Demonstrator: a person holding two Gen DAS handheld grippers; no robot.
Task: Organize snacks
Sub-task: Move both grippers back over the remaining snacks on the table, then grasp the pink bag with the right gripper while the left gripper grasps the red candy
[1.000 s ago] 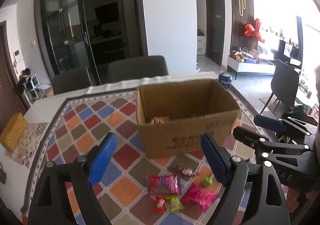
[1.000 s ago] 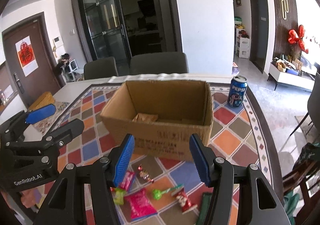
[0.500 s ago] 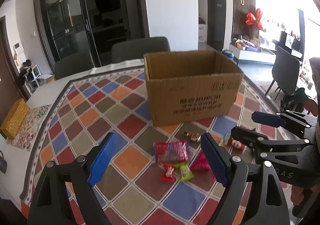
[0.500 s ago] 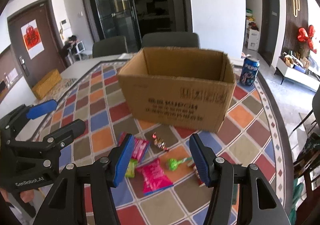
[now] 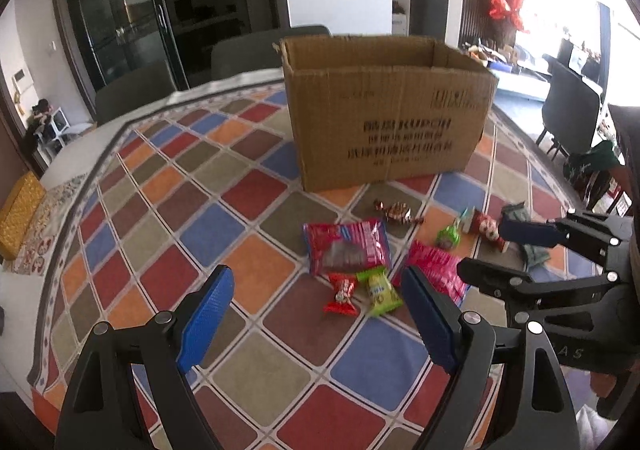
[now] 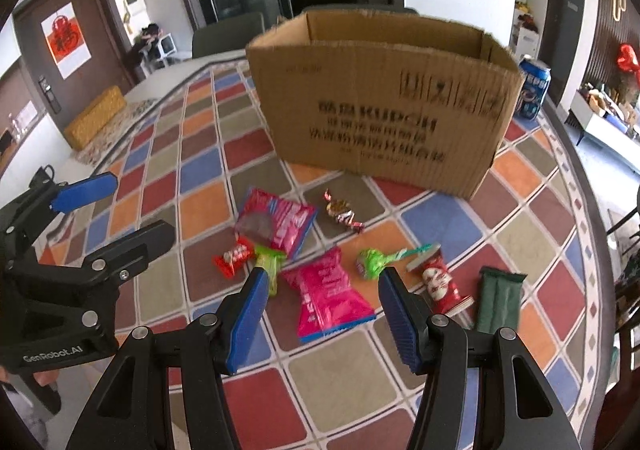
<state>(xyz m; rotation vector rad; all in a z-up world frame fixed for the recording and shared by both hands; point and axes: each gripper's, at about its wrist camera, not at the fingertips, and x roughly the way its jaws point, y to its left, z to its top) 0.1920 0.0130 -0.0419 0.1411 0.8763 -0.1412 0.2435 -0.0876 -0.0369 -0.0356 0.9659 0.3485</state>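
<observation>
An open cardboard box stands on the checkered tablecloth. In front of it lie several snacks: a red packet, a pink packet, a small red candy, a green-yellow candy, a twisted brown candy, a green lollipop, a red-white snack and a dark green bar. My left gripper is open and empty, low over the cloth near the small candies. My right gripper is open and empty, just above the pink packet.
A blue Pepsi can stands right of the box. A yellow box lies on a patterned mat at the table's left edge. Grey chairs stand behind the table. The table edge runs close on the right.
Both grippers have come down and closer to the snacks; the box's inside has gone out of sight. Both stay open and empty.
</observation>
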